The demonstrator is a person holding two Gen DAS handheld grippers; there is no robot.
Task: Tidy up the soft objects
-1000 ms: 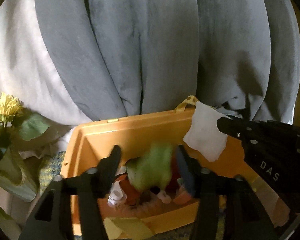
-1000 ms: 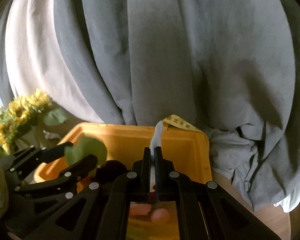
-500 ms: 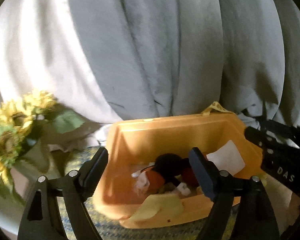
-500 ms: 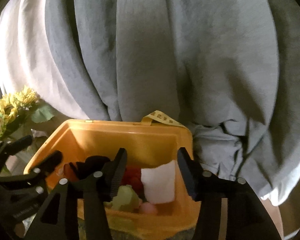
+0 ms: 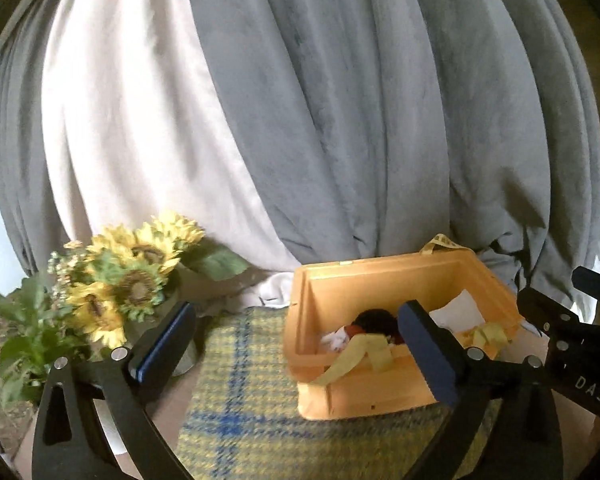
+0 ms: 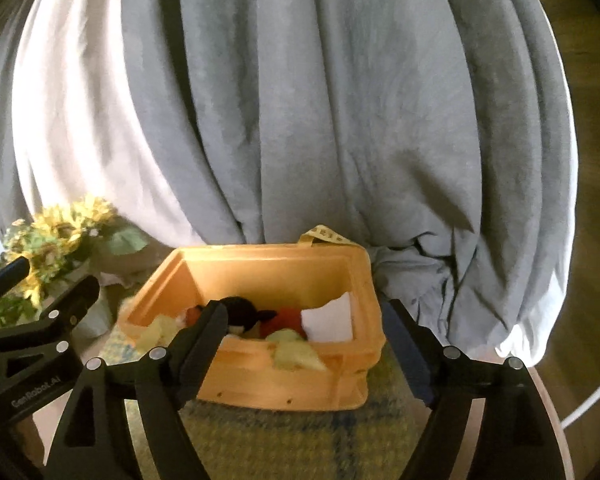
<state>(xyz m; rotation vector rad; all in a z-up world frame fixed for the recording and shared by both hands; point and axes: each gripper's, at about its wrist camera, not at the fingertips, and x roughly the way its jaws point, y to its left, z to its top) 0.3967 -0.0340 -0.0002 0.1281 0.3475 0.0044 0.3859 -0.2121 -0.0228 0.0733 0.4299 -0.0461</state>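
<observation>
Both grippers released (toy, cloth) into bin [image 6: 284, 384].

Dim backlit scene, soft motion blur, dark fisheye corners, bowed edges

A home room: grey curtains [image 5: 340, 120], a sunflower bouquet [image 5: 128, 280] and a plaid mat [image 5: 240, 400].

I see grey curtains [image 5: 340, 128] filling the backdrop, with a paler, brightly lit panel [image 5: 112, 152] at left. Sunflowers [image 5: 124, 280] stand at left. A yellow-and-blue plaid cloth [image 5: 236, 400] covers the desk. Wooden floor [image 6: 588, 240] shows at right, blurred.
</observation>
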